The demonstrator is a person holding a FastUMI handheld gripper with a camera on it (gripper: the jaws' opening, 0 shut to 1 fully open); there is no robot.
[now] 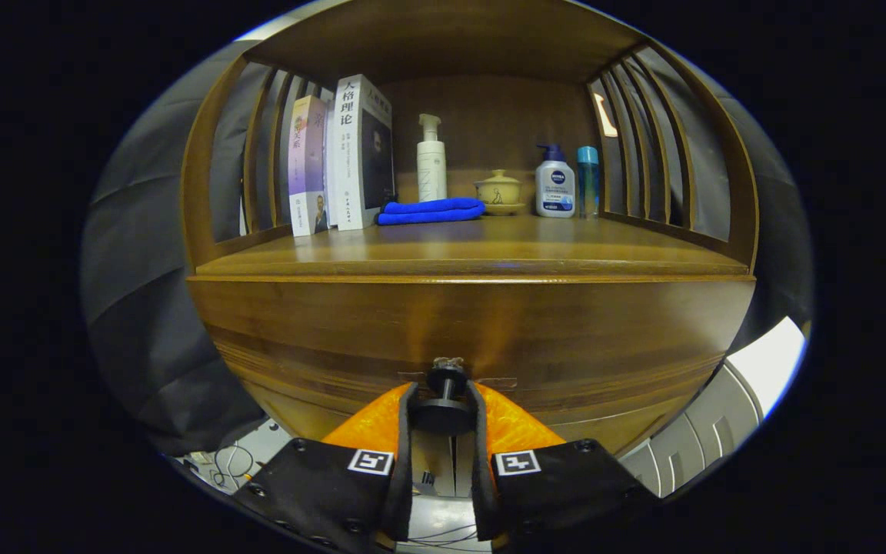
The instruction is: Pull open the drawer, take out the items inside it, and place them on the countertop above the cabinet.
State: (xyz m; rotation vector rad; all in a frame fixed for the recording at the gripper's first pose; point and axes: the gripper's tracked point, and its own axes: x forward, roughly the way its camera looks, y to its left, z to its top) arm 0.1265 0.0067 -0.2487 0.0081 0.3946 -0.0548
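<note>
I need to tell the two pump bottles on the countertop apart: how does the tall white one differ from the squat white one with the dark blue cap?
The tall white pump bottle is slim, with a white pump head; it stands behind the folded blue cloth. The squat white bottle with the dark blue cap is shorter and wider, beside the slim blue bottle. Both stand upright. The gripper has its fingers around the drawer's dark knob.

We see a shiny brown wooden cabinet [474, 323] with a small round black knob [445, 400] on its front. On its top lie a bright blue folded cloth [431, 211], a tall white pump bottle [431, 160] behind it, and a little tan lidded teacup [498, 189] beside the cloth.
</note>
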